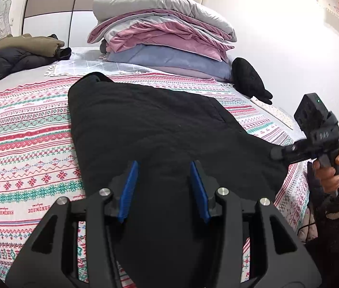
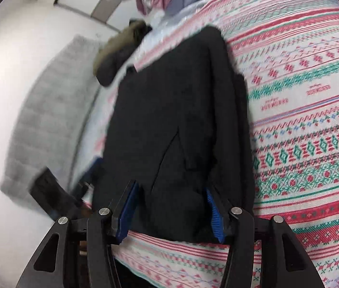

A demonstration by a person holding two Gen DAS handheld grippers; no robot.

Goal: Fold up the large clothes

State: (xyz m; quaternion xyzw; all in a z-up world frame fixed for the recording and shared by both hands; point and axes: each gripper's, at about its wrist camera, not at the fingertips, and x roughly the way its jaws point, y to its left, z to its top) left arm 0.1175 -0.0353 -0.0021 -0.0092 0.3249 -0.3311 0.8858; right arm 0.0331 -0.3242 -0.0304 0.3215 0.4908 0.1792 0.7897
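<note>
Black coat (on the patterned blanket) lies between both spread tongs, left tongs and right tongs.

Black coat: large dark garment of thick matte fabric, lying flat and lengthwise on a bed's patterned red, green and white blanket. Folded into a long, narrow, roughly rectangular shape. Far end narrows to a rounded, slightly raised hump. A straight seam or fold edge runs across the upper surface. In the right wrist view, the same coat shows an angled flap line, probably a pocket, and a layered edge along one long side.
</note>
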